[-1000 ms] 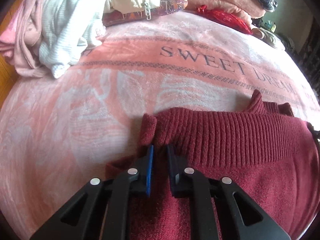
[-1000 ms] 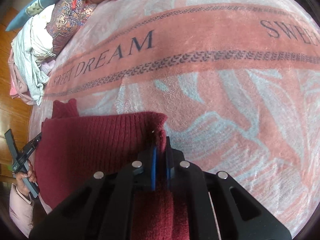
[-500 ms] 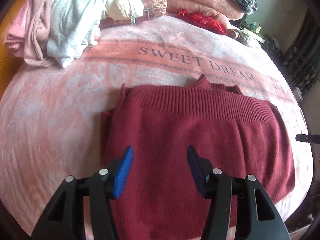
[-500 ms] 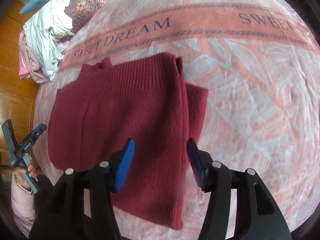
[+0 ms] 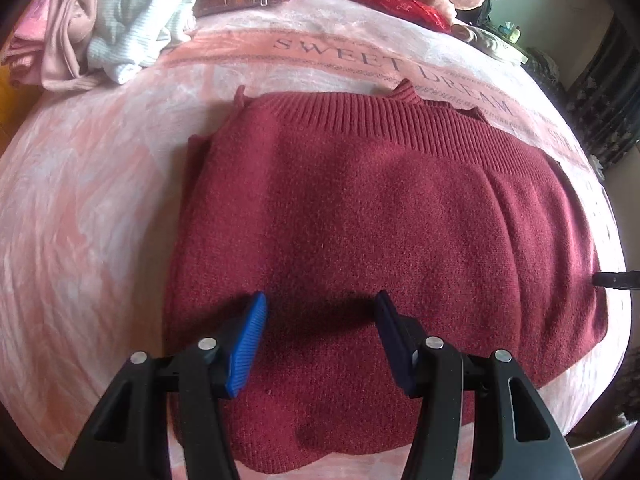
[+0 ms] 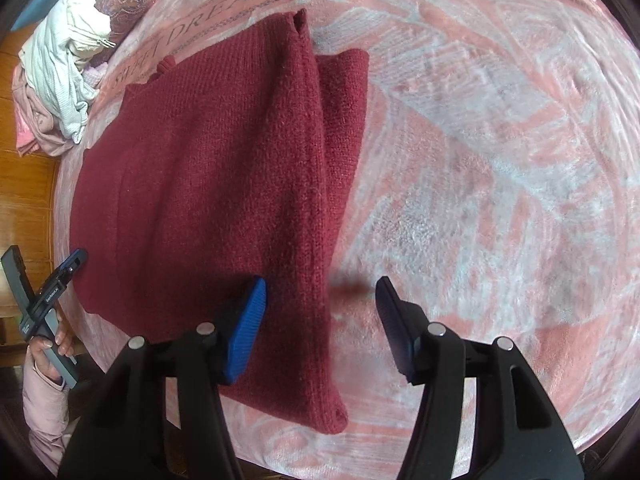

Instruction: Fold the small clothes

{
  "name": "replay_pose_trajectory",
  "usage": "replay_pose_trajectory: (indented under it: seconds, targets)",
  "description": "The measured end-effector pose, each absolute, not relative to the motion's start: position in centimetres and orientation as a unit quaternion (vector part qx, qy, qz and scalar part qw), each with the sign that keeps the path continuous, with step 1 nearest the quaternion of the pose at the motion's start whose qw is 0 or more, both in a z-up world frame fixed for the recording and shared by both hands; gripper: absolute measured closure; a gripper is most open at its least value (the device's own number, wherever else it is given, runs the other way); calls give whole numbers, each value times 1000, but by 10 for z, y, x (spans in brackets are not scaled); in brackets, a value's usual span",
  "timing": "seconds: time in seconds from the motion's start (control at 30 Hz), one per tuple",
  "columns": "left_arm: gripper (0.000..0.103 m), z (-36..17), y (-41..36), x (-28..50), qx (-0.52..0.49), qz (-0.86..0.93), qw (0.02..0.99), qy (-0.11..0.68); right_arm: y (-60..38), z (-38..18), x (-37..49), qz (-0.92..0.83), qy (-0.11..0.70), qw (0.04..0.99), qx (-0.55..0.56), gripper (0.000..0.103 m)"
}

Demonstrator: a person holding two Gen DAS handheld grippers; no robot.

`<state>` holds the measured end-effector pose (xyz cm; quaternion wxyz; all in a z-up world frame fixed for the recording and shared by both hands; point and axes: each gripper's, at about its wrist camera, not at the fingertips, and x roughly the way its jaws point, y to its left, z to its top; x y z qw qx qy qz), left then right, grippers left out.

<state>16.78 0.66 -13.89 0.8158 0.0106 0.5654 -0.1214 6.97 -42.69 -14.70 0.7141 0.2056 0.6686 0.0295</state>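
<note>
Left gripper (image 5: 320, 336): jaws apart, nothing between the pads; I hold it above the near part of the sweater, not touching the knit.
Right gripper (image 6: 320, 320): jaws apart and empty; I hold it over the sweater's right folded edge, one finger above the knit, the other above bare blanket.
Sweater (image 5: 380, 216): dark red knit, lying flat and folded across the middle of the blanket (image 5: 80, 208), its ribbed hem (image 5: 400, 120) toward the far edge, just below the printed lettering.
Right-side flap (image 6: 344, 92): a lower layer sticks out past the upper layer on the right, so the stack is not squared.
Step in hand (my reading): one fold is laid down; I judge the next to be a fold across the width.
Doing it well: I would pinch both layers at matching corners, lift only enough to clear the blanket, and carry both grippers at an even pace so the edges meet.
Risk: thick knit may slip from a shallow pinch; the protruding flap may bunch.
Clothes pile (image 5: 120, 20): at the blanket's far left corner, well apart from the sweater.
</note>
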Motion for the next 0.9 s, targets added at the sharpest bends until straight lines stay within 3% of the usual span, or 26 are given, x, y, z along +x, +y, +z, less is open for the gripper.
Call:
replay_pose_trajectory:
  seconds: [0.13,0.23,0.3,0.9]
  targets:
    - [47,-144,7,171,12,-125,815,566,-424,-155,69,34,672,713,198,50]
    - [45,-147,7,173,13,-127,812,570,-423,-157,68,42,670,711,207,60]
    - [45,-150,9,174,6,-129,810,572,-420,-159,67,60,667,709,221,78]
    - [42,-158,9,173,18,-141,817,559,-408,-162,72,35,668,715,203,82]
